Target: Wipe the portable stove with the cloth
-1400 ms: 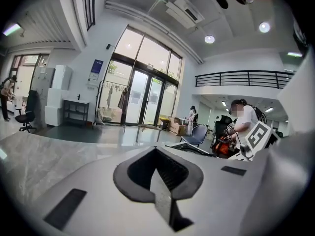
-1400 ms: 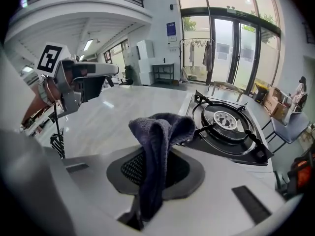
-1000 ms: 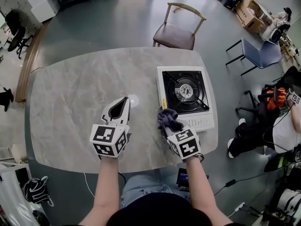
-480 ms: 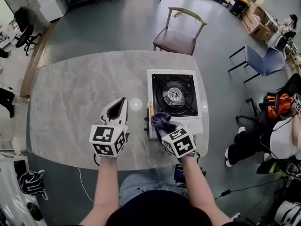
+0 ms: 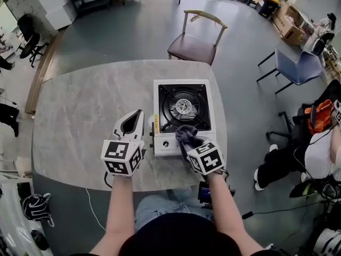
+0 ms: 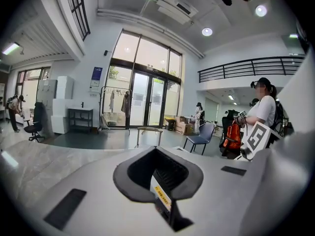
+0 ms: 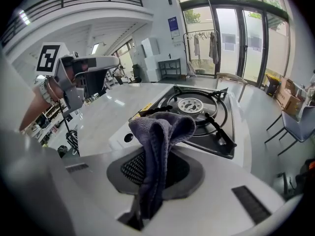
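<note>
The portable stove (image 5: pixel 181 111), a white body with a black burner top, stands on the marble table (image 5: pixel 80 105) right in front of me. My right gripper (image 5: pixel 189 143) is shut on a grey-purple cloth (image 5: pixel 184 133), and the cloth rests over the stove's front panel by the burner's near edge. In the right gripper view the cloth (image 7: pixel 160 132) sticks up from the jaws in front of the stove (image 7: pixel 199 109). My left gripper (image 5: pixel 140 113) is shut and holds nothing, just left of the stove's left side.
A wooden chair (image 5: pixel 194 40) stands at the table's far side and a blue chair (image 5: pixel 296 64) further right. A seated person (image 5: pixel 322 153) and bags are on the floor at the right. The table's near edge runs just under both grippers.
The stove now lies closer to my left gripper and squarer to me. My right gripper with the cloth has gone from the stove's front left corner onto its front panel.
</note>
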The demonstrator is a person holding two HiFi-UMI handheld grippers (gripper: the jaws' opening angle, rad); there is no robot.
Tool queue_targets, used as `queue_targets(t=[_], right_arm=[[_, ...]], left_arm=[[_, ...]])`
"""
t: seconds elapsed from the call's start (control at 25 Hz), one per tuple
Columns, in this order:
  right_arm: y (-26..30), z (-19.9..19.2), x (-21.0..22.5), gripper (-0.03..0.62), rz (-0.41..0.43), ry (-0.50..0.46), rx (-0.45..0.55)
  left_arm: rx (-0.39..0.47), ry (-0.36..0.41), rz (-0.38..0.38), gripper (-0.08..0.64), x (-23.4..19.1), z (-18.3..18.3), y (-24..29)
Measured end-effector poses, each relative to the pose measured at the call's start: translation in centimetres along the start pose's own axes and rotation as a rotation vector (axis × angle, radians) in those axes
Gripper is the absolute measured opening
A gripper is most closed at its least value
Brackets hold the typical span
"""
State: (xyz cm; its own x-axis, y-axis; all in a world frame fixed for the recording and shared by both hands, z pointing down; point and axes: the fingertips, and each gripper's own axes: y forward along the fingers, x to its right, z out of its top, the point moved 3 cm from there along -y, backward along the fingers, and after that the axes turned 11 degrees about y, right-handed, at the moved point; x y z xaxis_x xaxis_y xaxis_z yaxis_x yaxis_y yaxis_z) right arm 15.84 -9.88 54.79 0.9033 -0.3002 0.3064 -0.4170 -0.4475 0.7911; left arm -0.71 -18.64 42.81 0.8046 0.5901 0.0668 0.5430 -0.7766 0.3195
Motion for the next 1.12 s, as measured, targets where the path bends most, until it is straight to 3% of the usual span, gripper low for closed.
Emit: queue_targets(t=[0.56, 0.88, 1.12], right_arm=[[-3.4, -1.6, 6.4, 0.067, -0.042, 0.068, 0.024], [-5.0, -2.4, 9.8, 0.067, -0.096, 0.134, 0.04], [-4.8, -1.9, 8.8, 0.067, -0.185, 0.039, -0.035]], left_arm=[[0.011, 0.011, -0.036, -0.002, 5.1, 0.8, 2.8], [0.007, 0.021, -0.045, -0.002, 5.6, 1.0, 3.1], [0.003, 0.033, -0.037, -0.002, 4.2, 1.1, 2.2]])
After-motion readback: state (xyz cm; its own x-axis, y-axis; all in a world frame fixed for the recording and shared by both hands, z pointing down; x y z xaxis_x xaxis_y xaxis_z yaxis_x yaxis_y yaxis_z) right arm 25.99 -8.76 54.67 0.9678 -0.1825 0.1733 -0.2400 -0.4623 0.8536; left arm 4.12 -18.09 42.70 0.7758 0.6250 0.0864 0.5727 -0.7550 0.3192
